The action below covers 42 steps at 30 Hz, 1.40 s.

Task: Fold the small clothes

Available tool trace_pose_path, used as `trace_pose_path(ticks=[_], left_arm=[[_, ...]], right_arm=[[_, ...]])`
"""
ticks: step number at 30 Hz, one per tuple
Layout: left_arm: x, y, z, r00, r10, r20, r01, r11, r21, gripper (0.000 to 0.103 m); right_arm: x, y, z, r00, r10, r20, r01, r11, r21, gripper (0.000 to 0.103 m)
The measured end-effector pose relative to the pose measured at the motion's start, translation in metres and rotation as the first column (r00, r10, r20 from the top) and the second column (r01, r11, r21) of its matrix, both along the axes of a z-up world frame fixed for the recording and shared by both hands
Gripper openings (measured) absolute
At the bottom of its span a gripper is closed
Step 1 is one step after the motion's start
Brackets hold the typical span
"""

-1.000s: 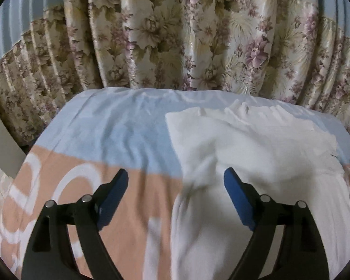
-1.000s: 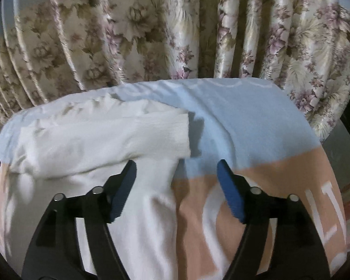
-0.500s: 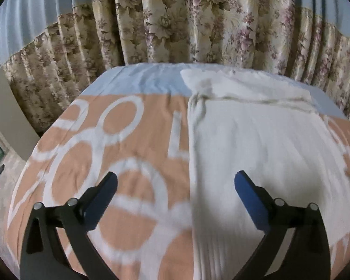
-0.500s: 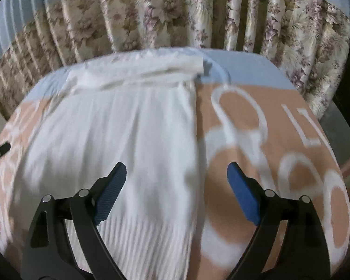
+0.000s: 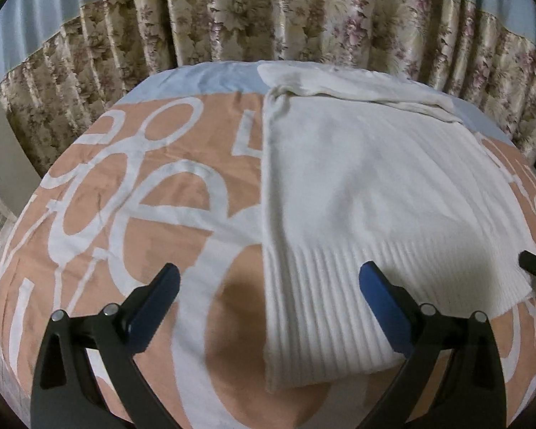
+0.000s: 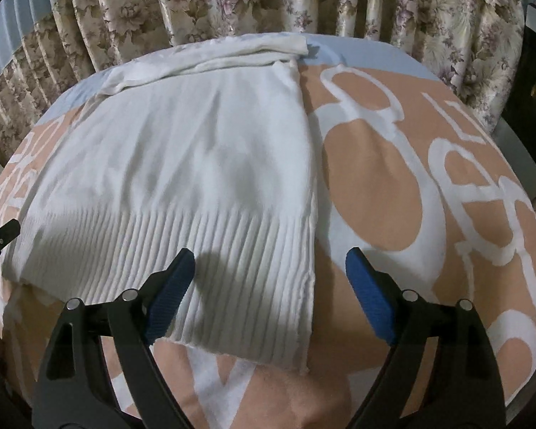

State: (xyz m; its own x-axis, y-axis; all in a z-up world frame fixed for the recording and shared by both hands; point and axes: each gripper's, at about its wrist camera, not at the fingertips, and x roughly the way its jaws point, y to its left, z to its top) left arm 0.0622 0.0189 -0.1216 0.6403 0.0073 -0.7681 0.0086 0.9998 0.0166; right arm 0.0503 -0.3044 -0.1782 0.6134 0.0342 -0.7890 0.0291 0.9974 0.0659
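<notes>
Both tongs pulled back to sweater (image 5: pixel 357 186) hem; left tongs (image 5: pixel 268 286) wide, empty; right tongs (image 6: pixel 269 271) closing, empty.

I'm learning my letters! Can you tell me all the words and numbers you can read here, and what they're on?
Big white letter shapes are printed on the orange and white cloth under the white sweater, but they are cut off, stretched and partly covered, so no whole word can be read.
White sweater: no label or writing shows.
Flowered curtain: only flowers.
Grippers: no writing shows.
</notes>
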Motion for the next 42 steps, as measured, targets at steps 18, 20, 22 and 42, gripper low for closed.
trace_pose_path(ticks=[18,20,22,42], left_arm=[[-0.001,-0.016,-0.022,0.995,0.001,-0.095,-0.001,1.000,-0.007,0.097],[-0.002,-0.017,-0.021,0.996,-0.005,-0.088,0.004,1.000,-0.016,0.089],[-0.006,-0.020,-0.018,0.997,-0.027,-0.075,0.024,0.999,-0.046,0.069],[-0.022,-0.020,0.005,0.999,-0.041,-0.006,0.040,0.994,-0.105,0.013]], right_arm=[[-0.007,0.016,-0.005,0.999,0.023,0.023,-0.023,1.000,0.001,0.055],[-0.008,0.020,-0.004,0.999,0.038,0.028,-0.038,0.999,0.001,0.040],[-0.009,0.022,-0.003,0.999,0.046,0.030,-0.046,0.999,0.010,0.032],[-0.025,0.017,0.016,0.994,0.060,0.092,-0.065,0.997,0.046,0.011]])
